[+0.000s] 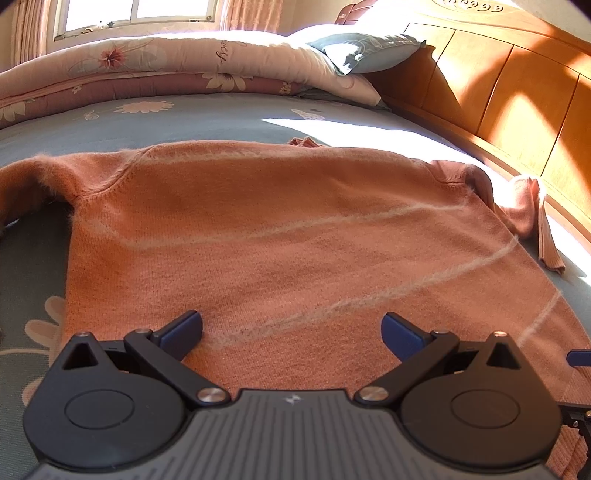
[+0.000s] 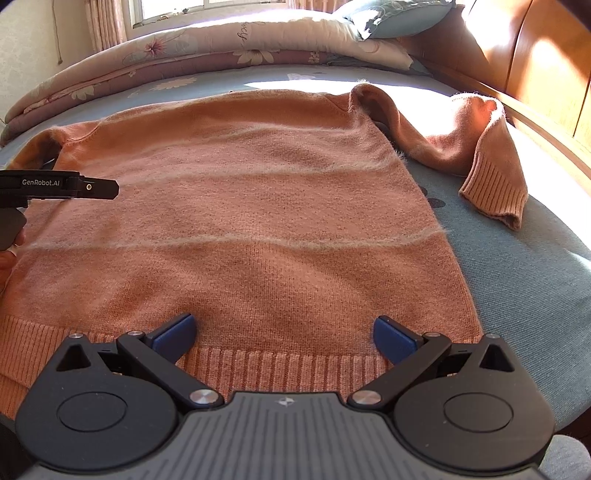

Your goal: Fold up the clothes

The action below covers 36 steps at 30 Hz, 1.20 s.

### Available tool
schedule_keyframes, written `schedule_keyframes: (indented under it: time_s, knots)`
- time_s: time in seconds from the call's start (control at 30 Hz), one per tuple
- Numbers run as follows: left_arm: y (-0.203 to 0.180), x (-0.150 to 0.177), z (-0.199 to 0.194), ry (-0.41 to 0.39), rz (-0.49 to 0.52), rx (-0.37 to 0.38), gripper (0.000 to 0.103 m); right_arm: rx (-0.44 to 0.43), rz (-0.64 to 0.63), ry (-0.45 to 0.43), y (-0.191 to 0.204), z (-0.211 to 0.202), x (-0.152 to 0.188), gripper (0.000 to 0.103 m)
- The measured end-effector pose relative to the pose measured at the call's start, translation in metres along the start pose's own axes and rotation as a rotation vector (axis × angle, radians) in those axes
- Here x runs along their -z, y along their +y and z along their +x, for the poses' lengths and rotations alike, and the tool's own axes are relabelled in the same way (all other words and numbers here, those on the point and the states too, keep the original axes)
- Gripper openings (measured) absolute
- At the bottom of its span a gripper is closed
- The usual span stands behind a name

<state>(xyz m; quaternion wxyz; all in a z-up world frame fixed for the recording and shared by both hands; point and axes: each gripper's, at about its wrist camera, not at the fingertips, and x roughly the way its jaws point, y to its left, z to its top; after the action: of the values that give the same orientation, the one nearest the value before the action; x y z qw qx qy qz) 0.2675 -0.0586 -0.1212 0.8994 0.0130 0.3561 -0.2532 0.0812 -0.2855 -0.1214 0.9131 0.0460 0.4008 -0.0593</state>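
Note:
An orange knitted sweater (image 1: 277, 229) with pale fuzzy stripes lies flat on the bed, its ribbed hem nearest me. My left gripper (image 1: 291, 332) hovers open over the sweater's lower left part, nothing between its blue pads. In the right wrist view the sweater (image 2: 258, 206) fills the middle, and my right gripper (image 2: 284, 332) is open just above the ribbed hem (image 2: 288, 365). The right sleeve (image 2: 491, 173) is bent back on the sheet, cuff pointing toward me. The left sleeve (image 1: 29, 184) runs off to the left. The left gripper's black body (image 2: 59, 188) shows at the left edge.
The blue-grey flowered bedsheet (image 2: 517, 280) surrounds the sweater. A folded floral quilt (image 1: 155, 70) and a blue pillow (image 1: 365, 48) lie along the far side. A wooden headboard (image 1: 517, 96) runs along the right. A window (image 1: 136, 14) is behind the quilt.

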Motion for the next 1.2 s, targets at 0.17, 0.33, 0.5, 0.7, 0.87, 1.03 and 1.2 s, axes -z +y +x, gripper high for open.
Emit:
schedule_keyframes:
  time_s: [0.17,0.33,0.5,0.7,0.87,1.03,1.2]
  knots:
    - [0.001,-0.001,-0.001,-0.001,-0.01,0.005,0.102,0.004,-0.012,0.014,0.002,0.002,-0.003,0.103]
    - [0.006,-0.002,-0.002,-0.006,-0.042,0.02,0.102,-0.003,-0.032,-0.012,0.002,0.002,0.0,0.103]
    - [0.01,-0.003,-0.006,-0.033,-0.078,0.039,0.102,-0.001,-0.046,-0.044,0.002,0.001,0.004,0.103]
    - [0.016,-0.011,-0.02,-0.108,-0.069,0.033,0.102,-0.068,-0.06,-0.086,0.005,-0.012,-0.012,0.092]
    - [0.022,-0.013,-0.015,-0.092,-0.079,-0.006,0.102,-0.181,-0.105,-0.174,0.009,-0.019,-0.066,0.101]
    - [0.03,-0.01,0.0,-0.019,-0.105,-0.01,0.102,-0.214,-0.162,-0.23,0.015,0.001,-0.137,0.101]
    - [0.025,-0.008,0.004,-0.011,-0.05,-0.043,0.102,-0.324,-0.073,-0.108,0.008,0.06,-0.186,0.075]
